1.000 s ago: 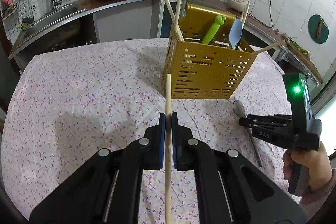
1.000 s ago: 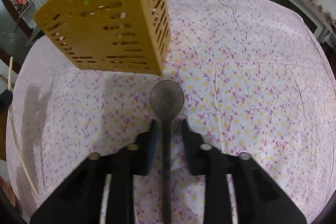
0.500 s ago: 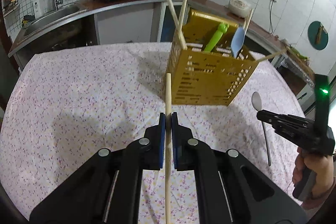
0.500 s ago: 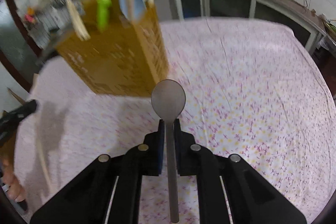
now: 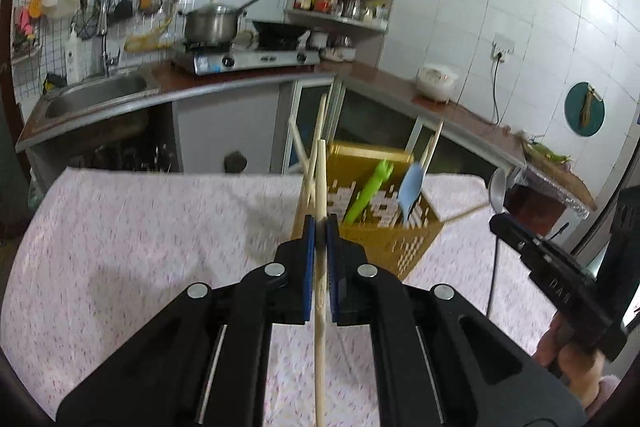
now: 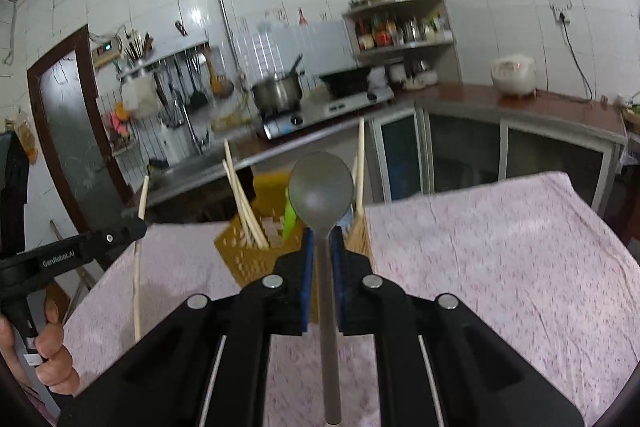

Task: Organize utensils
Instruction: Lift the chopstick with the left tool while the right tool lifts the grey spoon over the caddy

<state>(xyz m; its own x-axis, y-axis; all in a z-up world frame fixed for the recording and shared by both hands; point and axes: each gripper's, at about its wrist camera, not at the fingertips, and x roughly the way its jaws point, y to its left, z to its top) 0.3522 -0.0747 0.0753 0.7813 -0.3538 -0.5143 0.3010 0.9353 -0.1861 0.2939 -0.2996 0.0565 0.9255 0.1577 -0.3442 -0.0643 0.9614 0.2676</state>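
Note:
My left gripper (image 5: 319, 223) is shut on a pale wooden chopstick (image 5: 320, 291) that runs up between its blue pads, lifted off the table. My right gripper (image 6: 322, 235) is shut on the handle of a grey metal spoon (image 6: 321, 191), bowl up. Behind both stands a yellow perforated utensil basket (image 5: 384, 239) on the flowered cloth, holding several chopsticks, a green utensil (image 5: 370, 189) and a light blue spoon (image 5: 412, 189). In the left wrist view the right gripper (image 5: 498, 217) is at the right, beside the basket. In the right wrist view the left gripper (image 6: 138, 225) with its chopstick is at the left.
A round table under pink flowered cloth (image 5: 140, 247) fills the foreground. Behind it runs a kitchen counter with a sink (image 5: 96, 95), a stove with a pot (image 5: 212, 25) and a rice cooker (image 5: 437, 82). A hand (image 6: 52, 355) grips the left tool's handle.
Both grippers have risen and tilted up, so the kitchen wall now fills the views. The right gripper closed on the spoon and lifted it off the cloth. The left kept its chopstick.

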